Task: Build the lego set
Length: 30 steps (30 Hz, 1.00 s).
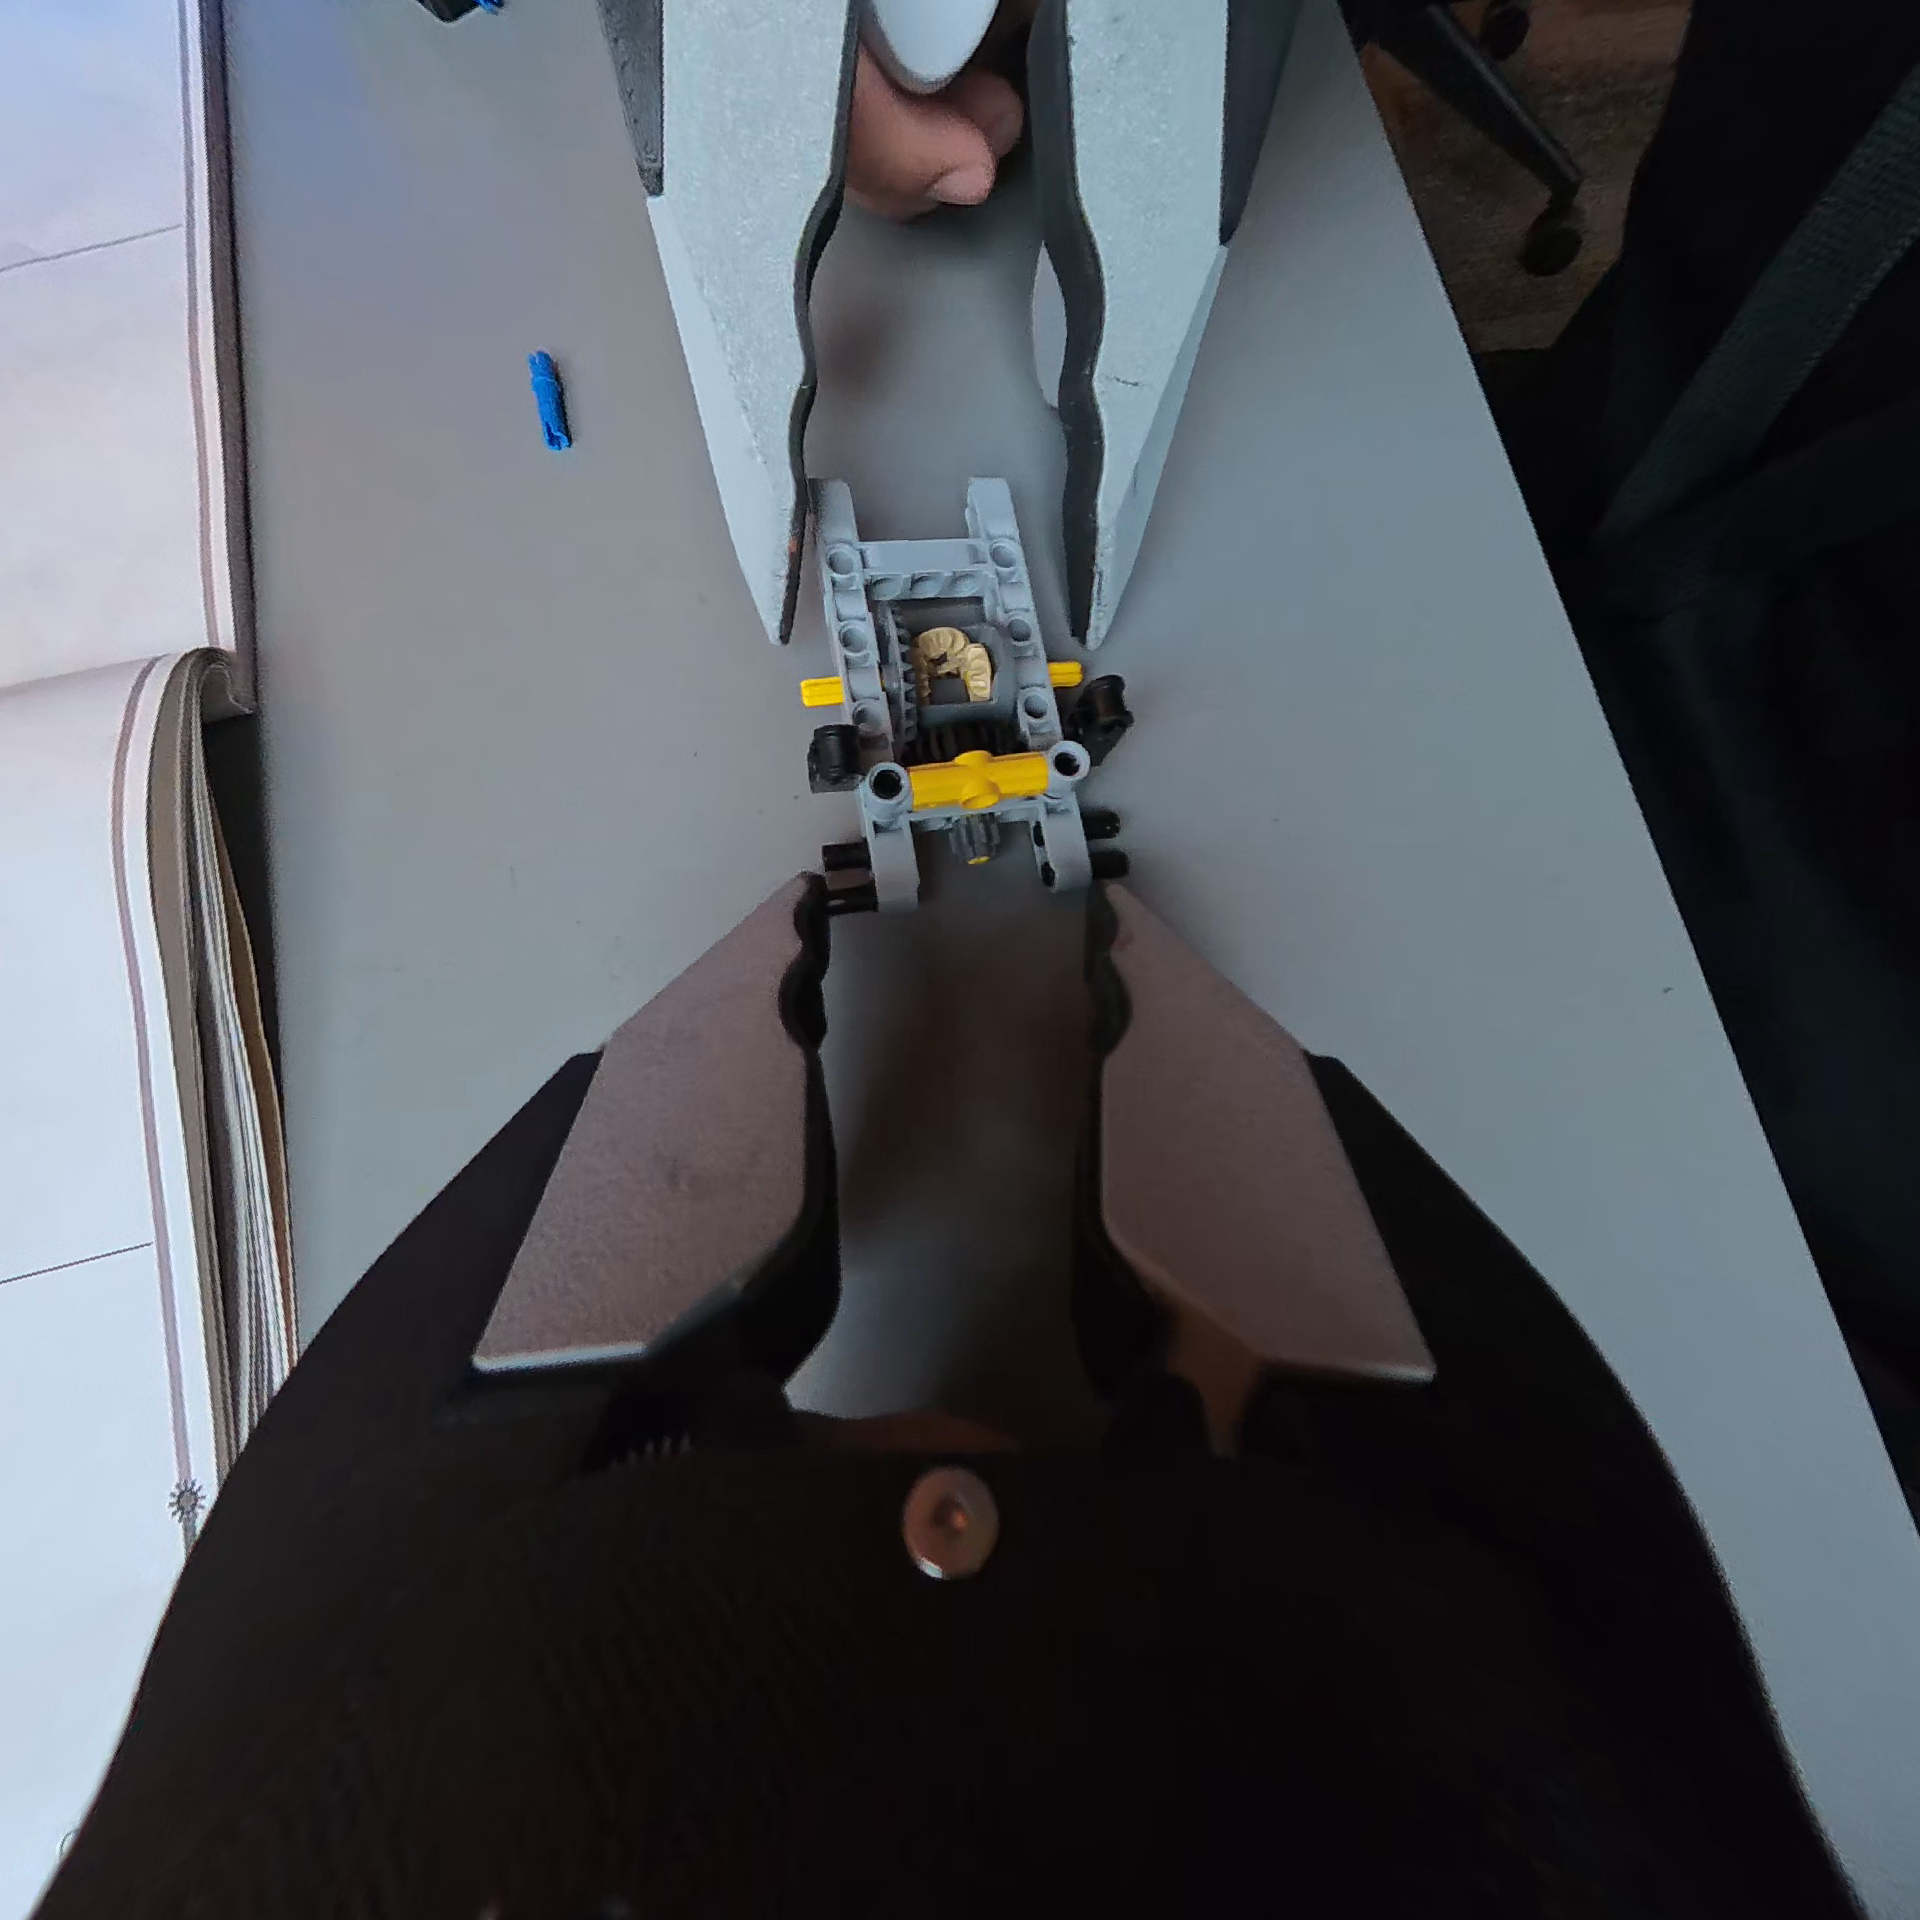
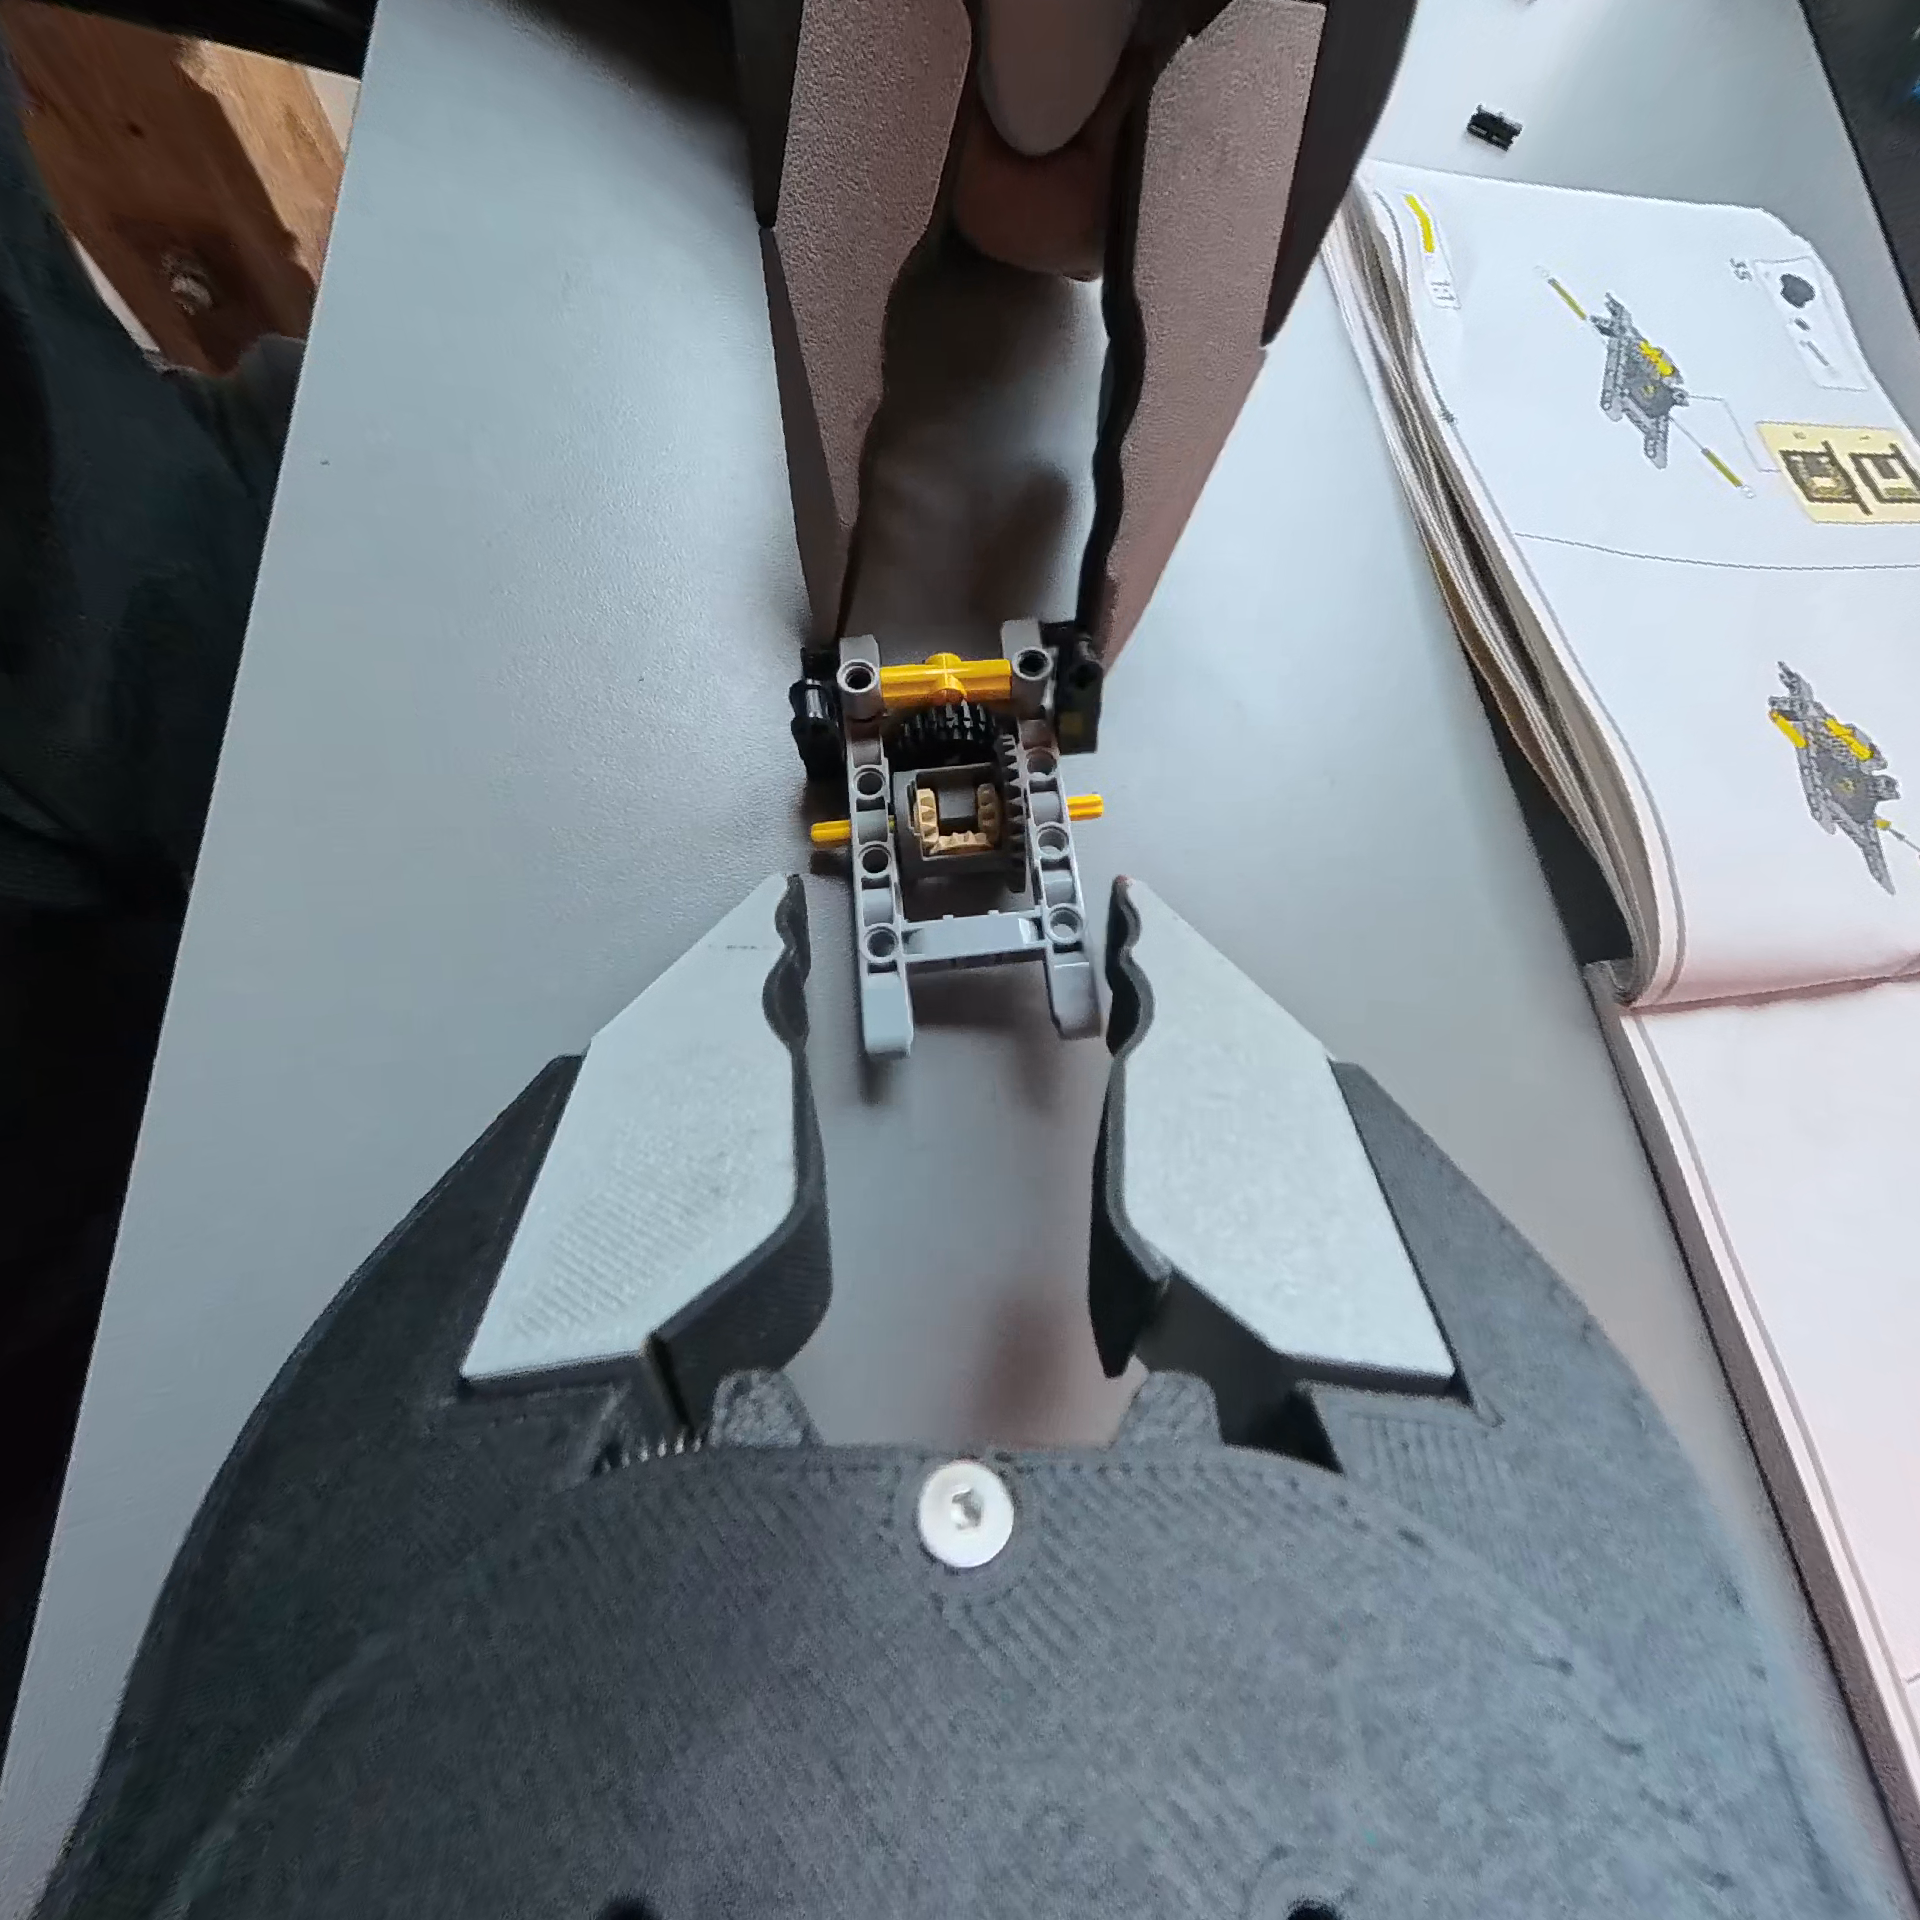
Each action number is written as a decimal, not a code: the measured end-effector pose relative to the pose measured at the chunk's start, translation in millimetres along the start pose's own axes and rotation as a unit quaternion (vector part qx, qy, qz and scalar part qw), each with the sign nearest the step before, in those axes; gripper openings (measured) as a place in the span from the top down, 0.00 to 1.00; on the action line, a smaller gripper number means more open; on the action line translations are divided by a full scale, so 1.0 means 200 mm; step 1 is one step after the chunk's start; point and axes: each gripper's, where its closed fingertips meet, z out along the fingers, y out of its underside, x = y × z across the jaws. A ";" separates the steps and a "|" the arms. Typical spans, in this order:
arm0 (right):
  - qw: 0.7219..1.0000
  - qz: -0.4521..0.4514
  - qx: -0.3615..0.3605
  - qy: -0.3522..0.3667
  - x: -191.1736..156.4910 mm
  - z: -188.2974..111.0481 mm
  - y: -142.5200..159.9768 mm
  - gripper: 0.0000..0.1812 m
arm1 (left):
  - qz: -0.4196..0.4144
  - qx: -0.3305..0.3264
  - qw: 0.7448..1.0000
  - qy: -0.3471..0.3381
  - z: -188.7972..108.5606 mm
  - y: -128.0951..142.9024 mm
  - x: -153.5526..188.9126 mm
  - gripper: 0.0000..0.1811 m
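Observation:
A small grey lego frame [image 1: 951, 717] with yellow axles, black gears, a tan gear and black side pins lies flat on the grey table [image 1: 447, 935]. My left gripper [image 1: 958, 896], with brown fingers, is open, its tips at the black pins on the frame's near end. My right gripper [image 1: 940, 623], with grey fingers, faces it from the far side. In the right wrist view the right gripper [image 2: 958, 894] is open, loosely flanking the frame's [image 2: 971, 831] two grey legs. The left gripper [image 2: 954, 636] stands at the yellow-axle end.
An open instruction booklet [image 2: 1714, 644] lies along one table side; it also shows in the left wrist view [image 1: 94, 935]. A loose blue pin [image 1: 549, 400] lies beside the right gripper. A small black piece [image 2: 1494, 127] lies past the booklet. The table edge [image 1: 1558, 665] runs close by. The gap from one gripper's tips to the other's is roughly 5 centimeters. The loose blue pin [image 1: 549, 400] is about 9 centimeters from my right fingertips.

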 end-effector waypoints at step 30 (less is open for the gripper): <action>0.996 0.042 0.075 0.010 0.07 -0.10 -0.06 0.77 | -0.032 0.017 0.999 0.003 -0.03 -0.01 -0.02 0.65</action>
